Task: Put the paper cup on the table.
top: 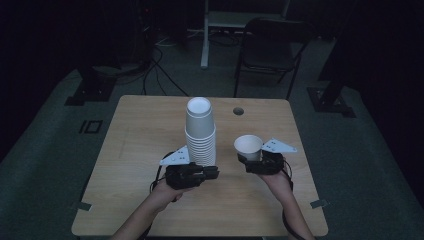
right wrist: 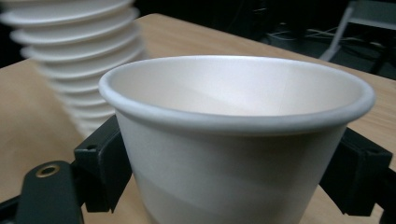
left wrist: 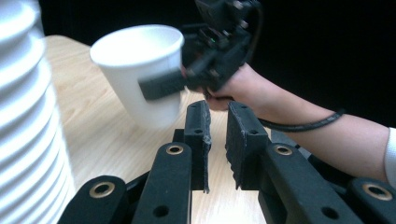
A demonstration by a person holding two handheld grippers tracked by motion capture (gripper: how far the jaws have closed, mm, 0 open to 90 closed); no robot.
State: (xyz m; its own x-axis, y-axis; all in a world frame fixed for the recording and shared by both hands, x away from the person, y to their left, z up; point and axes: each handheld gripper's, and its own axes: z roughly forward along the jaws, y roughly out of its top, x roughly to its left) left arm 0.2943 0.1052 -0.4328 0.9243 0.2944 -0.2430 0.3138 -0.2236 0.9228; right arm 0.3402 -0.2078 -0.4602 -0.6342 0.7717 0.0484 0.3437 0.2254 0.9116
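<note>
Right gripper clamps single cup at mid-wall, right of stack on table. Left gripper empty, nearly closed, beside stack. Cup likely light, crushable: gentle squeeze below rim.

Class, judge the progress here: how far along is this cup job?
Done: one cup is off the stack. In hand: the right gripper clamps that cup upright; the left gripper sits beside the stack's base, nearly closed on nothing. Left: many nested cups remain.
</note>
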